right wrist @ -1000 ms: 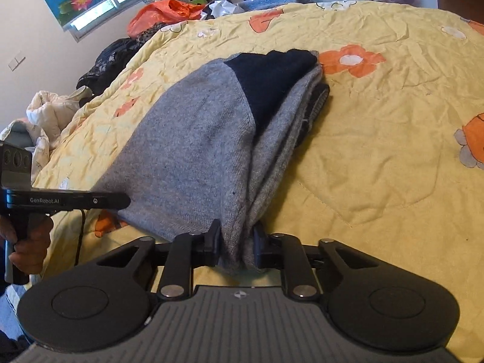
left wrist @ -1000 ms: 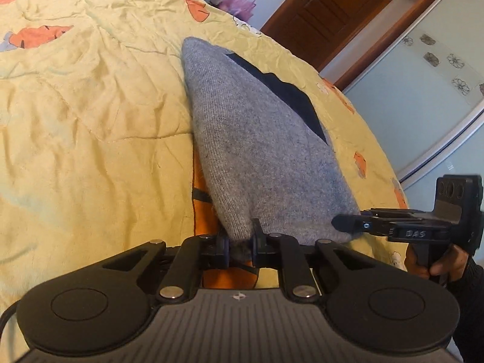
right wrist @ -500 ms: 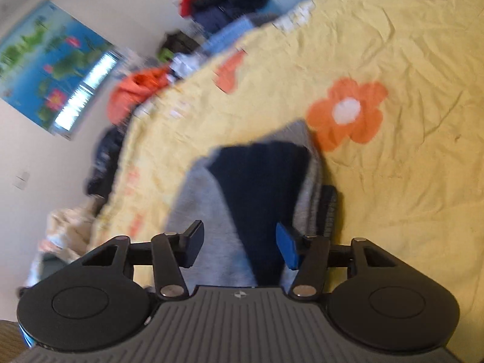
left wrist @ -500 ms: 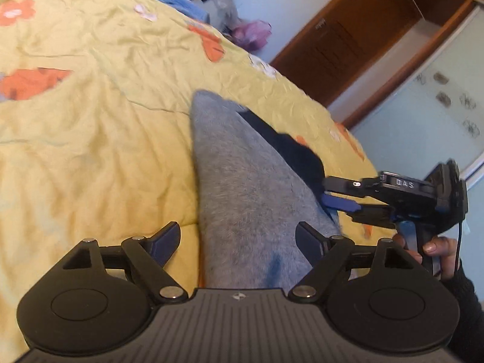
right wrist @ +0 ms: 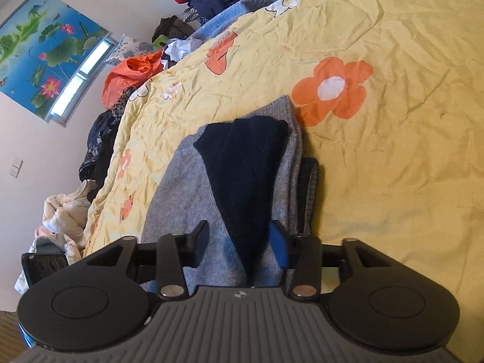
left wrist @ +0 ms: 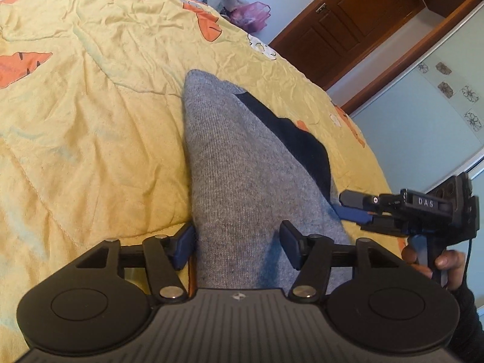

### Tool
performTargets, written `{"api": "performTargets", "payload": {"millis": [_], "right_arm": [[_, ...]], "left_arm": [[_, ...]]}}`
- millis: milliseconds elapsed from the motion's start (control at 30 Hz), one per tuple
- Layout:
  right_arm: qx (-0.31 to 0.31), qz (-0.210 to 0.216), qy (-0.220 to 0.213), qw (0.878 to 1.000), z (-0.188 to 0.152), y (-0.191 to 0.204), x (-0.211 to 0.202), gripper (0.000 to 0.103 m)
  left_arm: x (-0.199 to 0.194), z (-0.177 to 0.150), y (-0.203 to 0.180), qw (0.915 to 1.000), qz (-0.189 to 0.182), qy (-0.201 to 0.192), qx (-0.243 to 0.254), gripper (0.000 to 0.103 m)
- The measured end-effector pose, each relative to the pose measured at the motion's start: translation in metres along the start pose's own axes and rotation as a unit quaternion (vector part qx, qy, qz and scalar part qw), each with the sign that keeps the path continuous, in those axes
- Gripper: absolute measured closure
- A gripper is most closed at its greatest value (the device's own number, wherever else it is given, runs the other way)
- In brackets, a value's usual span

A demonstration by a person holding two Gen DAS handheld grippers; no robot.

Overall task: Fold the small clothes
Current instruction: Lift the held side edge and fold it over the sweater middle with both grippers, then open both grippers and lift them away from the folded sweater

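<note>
A grey knit garment [left wrist: 242, 175] with a dark navy panel [left wrist: 302, 145] lies folded on the yellow flowered bedspread [left wrist: 90, 121]. It also shows in the right wrist view [right wrist: 187, 187], navy panel [right wrist: 245, 163] on top. My left gripper [left wrist: 237, 246] is open, its fingers either side of the garment's near end. My right gripper [right wrist: 240, 246] is open over the other near end; it also appears in the left wrist view [left wrist: 351, 208], open, at the garment's right edge.
Piles of loose clothes [right wrist: 133, 72] lie along the far side of the bed. A wooden door [left wrist: 348, 21] and a glass wardrobe panel [left wrist: 438, 106] stand beyond the bed's right edge. A lotus picture [right wrist: 45, 54] hangs on the wall.
Both grippers were shut on the garment's near edge a second ago and have since opened and let it go. The garment now lies flat on the bed.
</note>
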State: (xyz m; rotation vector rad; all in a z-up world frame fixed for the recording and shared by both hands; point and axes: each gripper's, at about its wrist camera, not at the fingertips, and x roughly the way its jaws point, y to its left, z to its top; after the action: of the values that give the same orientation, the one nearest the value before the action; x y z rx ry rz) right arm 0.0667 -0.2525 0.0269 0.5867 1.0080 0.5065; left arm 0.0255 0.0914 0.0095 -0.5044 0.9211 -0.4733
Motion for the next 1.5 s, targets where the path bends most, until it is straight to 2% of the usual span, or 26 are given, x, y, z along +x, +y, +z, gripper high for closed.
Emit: {"api": "performTargets", "payload": {"millis": [167,200,233,267,400,467,500,533,567,600,633,667,733,767,900,933,967,1000,1033,1067,1100,1133,1300,1367,1433,1500], "right_arm": [[0.011,0.013,0.013,1.000,-0.004,-0.005,0.010,0.053],[0.008,0.019,0.010,1.000,-0.005,-0.003,0.013,0.059],[0.002,0.017,0.008,1.000,-0.005,-0.001,0.016,0.084],[-0.003,0.010,0.010,1.000,-0.003,0.001,0.018,0.089],[-0.063,0.004,-0.025,0.998,-0.003,0.012,-0.002,0.095],[-0.059,-0.029,-0.009,0.998,-0.004,-0.003,0.007,0.097],[-0.047,-0.021,-0.007,0.999,-0.006,-0.011,0.012,0.098],[-0.037,-0.005,-0.012,0.999,-0.007,-0.014,0.011,0.095],[-0.033,0.001,-0.013,0.999,-0.007,-0.012,0.009,0.091],[-0.027,0.007,-0.015,1.000,-0.006,-0.011,0.005,0.080],[-0.018,0.013,-0.013,1.000,-0.006,-0.010,0.001,0.061],[-0.013,0.025,-0.014,1.000,-0.007,-0.009,-0.006,0.050],[-0.015,0.033,-0.031,0.999,-0.014,-0.009,-0.023,0.013],[-0.020,0.026,-0.033,0.999,-0.020,-0.009,-0.030,0.012],[-0.017,0.031,0.029,0.999,-0.050,-0.019,-0.034,0.021],[-0.016,0.035,0.049,0.998,-0.057,-0.019,-0.030,0.023],[-0.028,0.048,0.048,0.997,-0.066,-0.015,-0.030,0.023],[-0.032,0.060,0.057,0.996,-0.071,-0.011,-0.026,0.024],[-0.033,0.067,0.062,0.995,-0.075,-0.007,-0.022,0.032],[-0.038,0.066,0.064,0.995,-0.078,-0.002,-0.017,0.039],[-0.046,0.059,0.067,0.995,-0.079,0.002,-0.012,0.065],[-0.053,0.051,0.082,0.994,-0.080,0.005,-0.005,0.078],[-0.094,0.049,0.084,0.991,-0.092,0.019,-0.020,0.079],[-0.089,0.055,0.083,0.991,-0.099,0.016,-0.029,0.079],[-0.091,0.038,0.084,0.992,-0.107,0.012,-0.029,0.072],[-0.067,0.049,0.074,0.994,-0.106,0.008,-0.034,0.055]], "left_arm": [[0.012,0.002,-0.006,0.9999,0.004,-0.012,0.002,0.043],[0.015,0.004,-0.008,0.9998,0.010,-0.016,0.007,0.048],[0.017,0.005,-0.010,0.9996,0.021,-0.016,0.007,0.057],[0.015,0.007,-0.010,0.9996,0.024,-0.012,0.009,0.064],[0.010,0.004,-0.006,0.9988,0.030,0.001,0.037,0.067],[0.011,0.003,-0.004,0.9990,0.024,-0.006,0.037,0.063],[0.010,0.003,-0.006,0.9991,0.025,-0.007,0.034,0.059],[0.008,0.003,-0.007,0.9993,0.020,-0.006,0.030,0.053],[0.005,0.002,-0.006,0.9996,0.010,0.000,0.025,0.036],[0.002,0.000,-0.005,0.9997,-0.004,0.010,0.020,0.022],[-0.002,-0.003,-0.003,0.9995,-0.019,0.018,0.015,0.019],[-0.006,-0.006,0.000,0.9992,-0.029,0.024,0.009,0.019],[-0.013,-0.016,0.007,0.9986,-0.044,0.029,-0.008,0.019],[-0.018,-0.022,0.010,0.9980,-0.054,0.028,-0.017,0.019],[-0.021,-0.040,0.015,0.9941,-0.096,0.031,-0.038,0.020],[-0.019,-0.042,0.012,0.9937,-0.100,0.033,-0.037,0.020],[-0.015,-0.043,0.007,0.9936,-0.102,0.036,-0.033,0.020],[-0.012,-0.043,0.001,0.9942,-0.097,0.039,-0.025,0.026],[-0.008,-0.043,-0.006,0.9953,-0.085,0.045,-0.011,0.035],[-0.003,-0.043,-0.012,0.9962,-0.068,0.055,0.003,0.067],[0.002,-0.043,-0.015,0.9965,-0.046,0.070,0.008,0.088],[0.003,-0.044,-0.016,0.9964,-0.041,0.074,0.006,0.088],[-0.023,-0.055,-0.024,0.9957,-0.043,0.077,0.028,0.088],[-0.021,-0.065,-0.021,0.9956,-0.021,0.082,0.040,0.084],[-0.024,-0.066,-0.019,0.9964,-0.028,0.067,0.044,0.082],[-0.034,-0.059,-0.021,0.9973,-0.004,0.064,0.035,0.069]]}}
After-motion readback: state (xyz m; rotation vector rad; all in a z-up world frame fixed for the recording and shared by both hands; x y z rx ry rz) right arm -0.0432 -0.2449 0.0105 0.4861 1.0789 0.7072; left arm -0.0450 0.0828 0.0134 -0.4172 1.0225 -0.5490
